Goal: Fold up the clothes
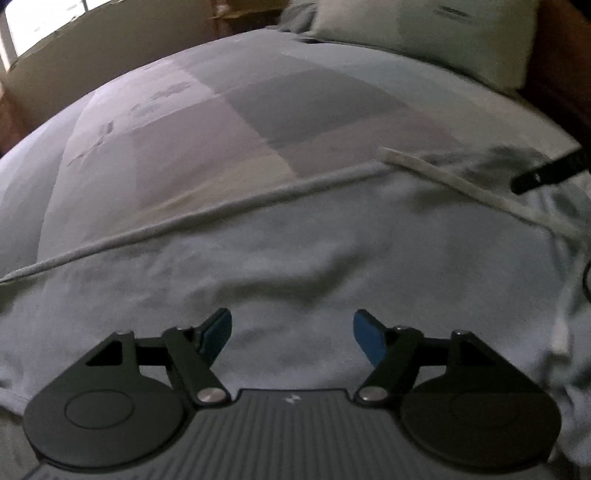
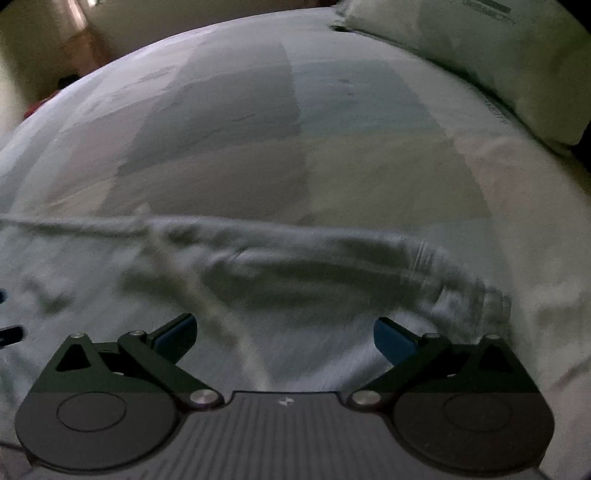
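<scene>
My left gripper [image 1: 291, 334] wide, my right gripper [image 2: 284, 338] wide, both empty over pale garment [image 1: 295, 258] on bed [image 1: 258, 110]. Fold stage unclear. Hem [image 1: 184, 218] at 11 o'clock.

A patchwork bedspread [image 1: 258, 110] is covering the bed, a pale pillow [image 1: 424, 33] is lying at its far end, and a window [image 1: 40, 22] is glowing beyond.

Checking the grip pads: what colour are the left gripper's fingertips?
Blue pads on black fingers, clearest in the left wrist view.
</scene>
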